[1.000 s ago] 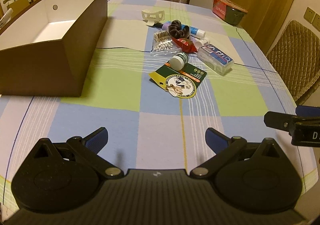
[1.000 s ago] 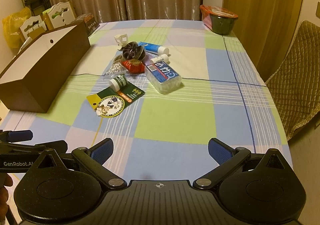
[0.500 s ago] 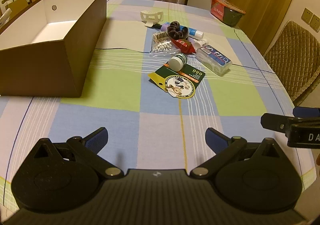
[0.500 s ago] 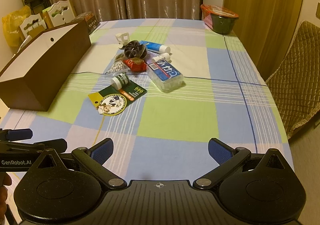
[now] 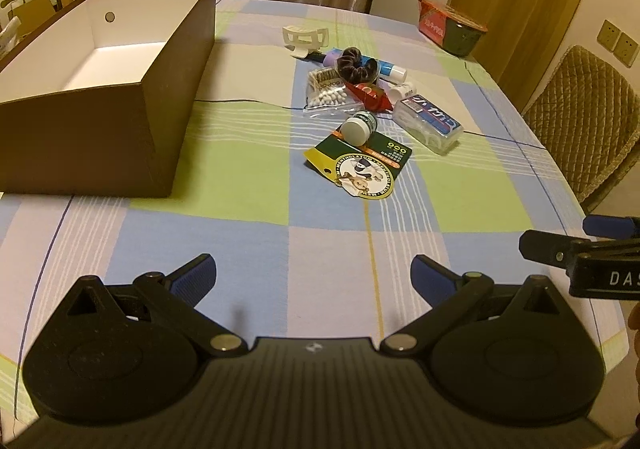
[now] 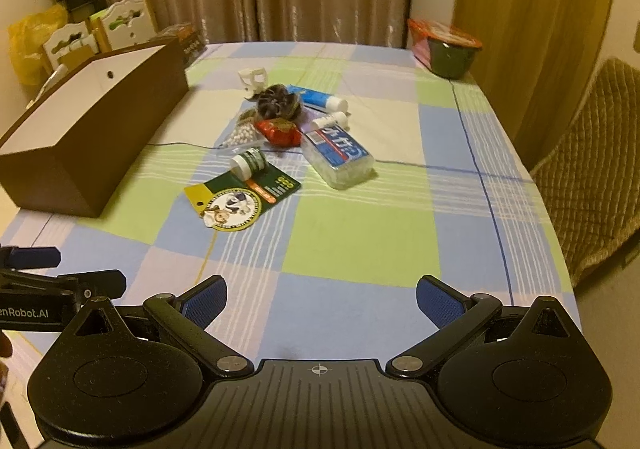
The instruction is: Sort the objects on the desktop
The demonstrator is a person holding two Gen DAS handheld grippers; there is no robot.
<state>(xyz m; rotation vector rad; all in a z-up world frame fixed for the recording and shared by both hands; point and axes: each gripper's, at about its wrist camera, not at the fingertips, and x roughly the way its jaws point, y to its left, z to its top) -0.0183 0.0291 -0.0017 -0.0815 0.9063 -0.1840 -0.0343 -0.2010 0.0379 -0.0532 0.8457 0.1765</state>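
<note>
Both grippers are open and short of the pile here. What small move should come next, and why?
Probably ease the right gripper forward toward the small white-capped bottle lying on the green card. It is the nearest graspable item, apart from the tangle behind it. The brown box stands open on the left. Both the right and left gripper are open and empty above bare tablecloth.
</note>
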